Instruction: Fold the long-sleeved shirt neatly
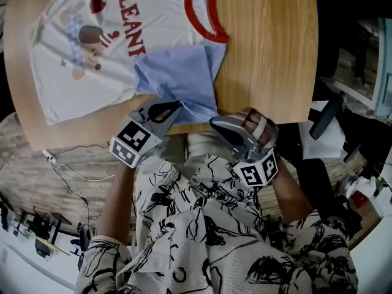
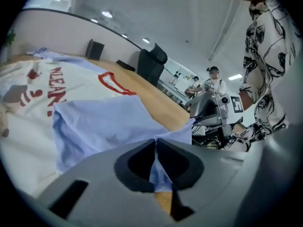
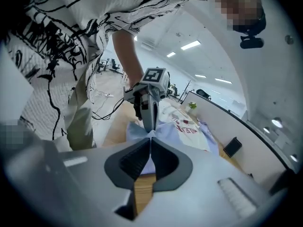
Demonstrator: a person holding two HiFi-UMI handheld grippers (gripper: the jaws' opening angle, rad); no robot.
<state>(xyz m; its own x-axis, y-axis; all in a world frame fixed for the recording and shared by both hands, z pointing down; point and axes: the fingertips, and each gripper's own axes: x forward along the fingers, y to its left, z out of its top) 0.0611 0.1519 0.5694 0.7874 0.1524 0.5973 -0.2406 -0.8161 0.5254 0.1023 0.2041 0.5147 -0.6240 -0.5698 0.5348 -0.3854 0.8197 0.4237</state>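
A white long-sleeved shirt (image 1: 86, 66) with a red collar (image 1: 205, 11) and red print lies spread on the wooden table (image 1: 269, 60). Its light blue sleeve (image 1: 177, 72) is folded in across the body toward the table's front edge. My left gripper (image 1: 179, 105) is shut on the sleeve's end, with blue cloth pinched between its pads (image 2: 155, 143). Just to its right, my right gripper (image 1: 214, 122) is shut on the same sleeve end (image 3: 150, 143). The two grippers face each other, and the cloth (image 3: 161, 129) is drawn up between them.
The table's front edge (image 1: 184, 129) runs right under both grippers. A white cable (image 1: 64, 164) trails over the floor at the left. A black office chair (image 2: 151, 63) stands past the table's far side, and people (image 2: 213, 79) sit in the background.
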